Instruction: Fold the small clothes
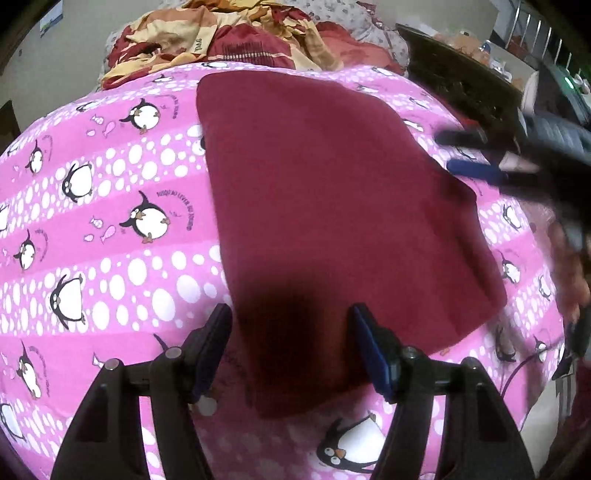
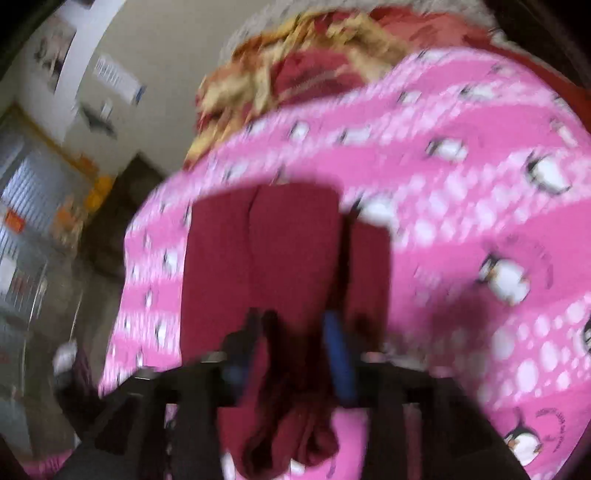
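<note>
Maroon cloth [image 1: 325,206], folded flat into a rough rectangle, lies on a bed covered by a pink sheet [image 1: 110,206] printed with penguins, fish and white dots. From the left wrist camera, the left tongs [image 1: 290,354] hover above the near end of the cloth with their two blue-padded fingers spread wide apart, gripping nothing; their shadow falls dark on the fabric between them. At the right edge of this view, the right tongs [image 1: 458,153] appear blurred, reaching in beside the cloth's right edge with their blue fingers [image 1: 476,170] a small gap apart.

Right wrist camera view is heavily blurred. It shows the right tongs [image 2: 295,325] low over the same maroon cloth [image 2: 258,258], with a bunched fold of the fabric sitting between the fingers; whether the fingers are pinching that fold cannot be told through the blur.

Beyond the pink sheet, at the far end of the bed, lies a crumpled heap of red and yellow patterned bedding [image 1: 221,33]. A pale wall with papers pinned on it [image 2: 118,77] stands to the left.
</note>
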A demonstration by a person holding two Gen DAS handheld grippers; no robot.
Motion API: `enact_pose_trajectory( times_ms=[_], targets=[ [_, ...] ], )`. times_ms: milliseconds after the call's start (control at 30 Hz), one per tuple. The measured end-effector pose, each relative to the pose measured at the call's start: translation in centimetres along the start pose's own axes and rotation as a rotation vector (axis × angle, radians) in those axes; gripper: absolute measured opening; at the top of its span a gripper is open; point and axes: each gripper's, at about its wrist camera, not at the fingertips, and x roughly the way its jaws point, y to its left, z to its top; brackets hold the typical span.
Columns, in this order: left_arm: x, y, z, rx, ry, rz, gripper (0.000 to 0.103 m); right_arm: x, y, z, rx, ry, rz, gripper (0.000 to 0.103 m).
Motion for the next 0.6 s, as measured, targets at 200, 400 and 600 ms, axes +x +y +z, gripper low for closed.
enact_pose_trajectory(
  times_ms=[200, 400, 600],
  targets=[
    [0.2, -0.4, 0.3, 0.001, 0.006, 0.014, 0.066, 5.0, 2.0, 2.1, -0.135, 0.053, -0.102, 0.013],
    [0.8, -0.5, 0.9, -0.015, -0.006, 0.041, 0.077, 6.0, 1.5, 1.7, -0.237, 0.053, -0.262, 0.009],
    [0.9, -0.9, 0.9, -0.014, -0.013, 0.053, 0.077, 1.7, 2.2, 1.1, -0.192, 0.024, -0.181, 0.018]
  ],
)
